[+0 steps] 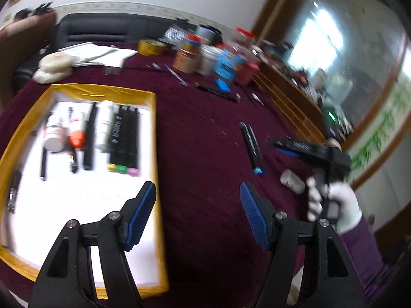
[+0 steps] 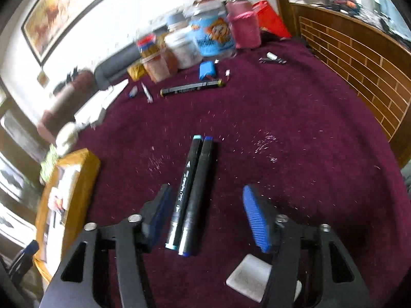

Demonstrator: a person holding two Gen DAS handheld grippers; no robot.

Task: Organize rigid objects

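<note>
Both grippers stand open and empty: the right gripper (image 2: 205,213) straddles two black markers (image 2: 191,195) lying side by side at centre frame without its pads pressing them, while the left gripper (image 1: 197,213) hangs over bare cloth. This looks like the pick-up step. Next, close on one marker and carry it to the yellow-rimmed tray (image 1: 102,89) at left, where blurred pens seem already lined up.

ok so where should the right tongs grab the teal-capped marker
Grip the teal-capped marker mid-barrel, coming down from above with the pads across its width. It lies flat on the cloth, pressed against the blue-capped marker, so one pad probably can't slip between them; the right tongs, open, may have to take both together.
</note>
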